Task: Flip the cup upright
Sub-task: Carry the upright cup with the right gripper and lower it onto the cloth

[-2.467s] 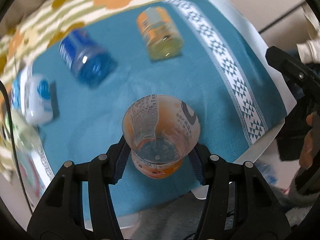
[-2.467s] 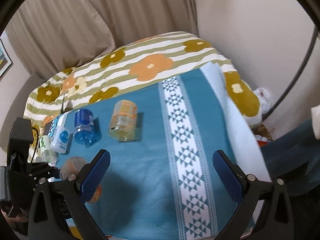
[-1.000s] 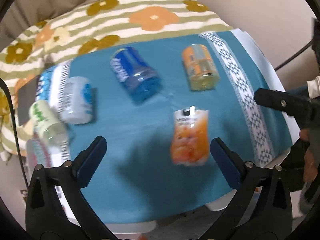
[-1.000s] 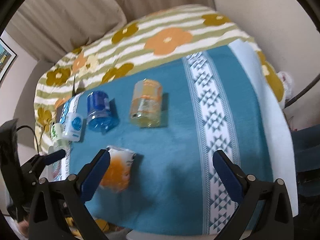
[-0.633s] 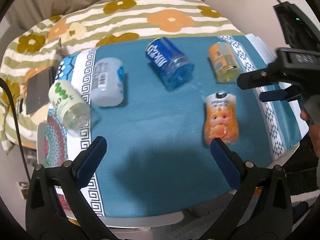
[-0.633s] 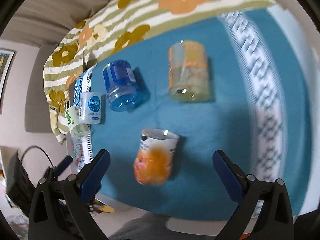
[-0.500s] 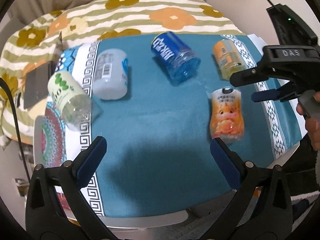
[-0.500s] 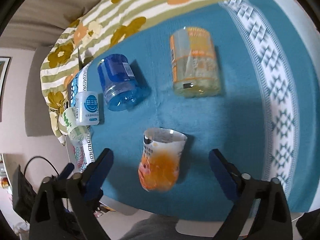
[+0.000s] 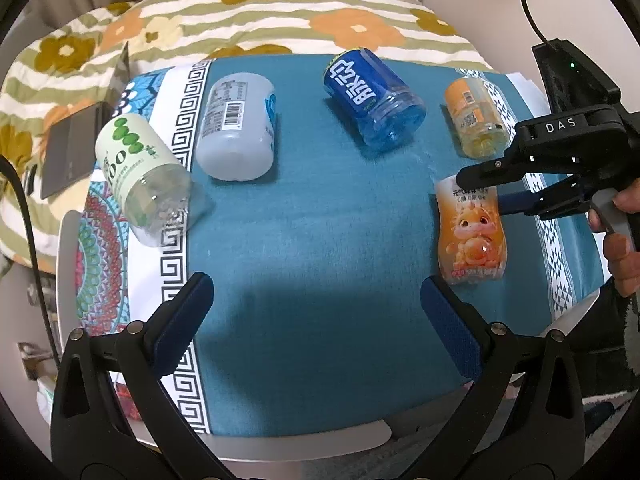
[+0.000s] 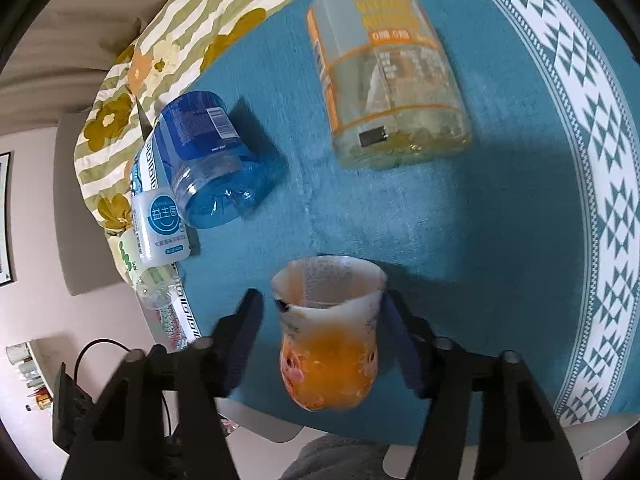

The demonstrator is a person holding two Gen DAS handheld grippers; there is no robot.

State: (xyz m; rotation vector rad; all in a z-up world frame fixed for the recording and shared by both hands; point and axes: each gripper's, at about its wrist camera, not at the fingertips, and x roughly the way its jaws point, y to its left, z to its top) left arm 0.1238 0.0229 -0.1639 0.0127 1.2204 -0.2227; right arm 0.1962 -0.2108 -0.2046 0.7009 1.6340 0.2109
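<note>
An orange cartoon-printed cup stands on the teal cloth near the table's right front; in the right wrist view its open rim faces away from the camera. My right gripper straddles this cup, its jaws close on both sides, and I see small gaps; it also shows in the left wrist view. My left gripper is wide open and empty above the front of the table.
A blue cup, a yellow-orange cup, a white cup and a green-dotted cup lie on their sides on the cloth. A flowered quilt lies behind. The table's front edge is near.
My left gripper let go of the orange cup and pulled back to the left. My right gripper came down over the cup and narrowed its jaws around it.
</note>
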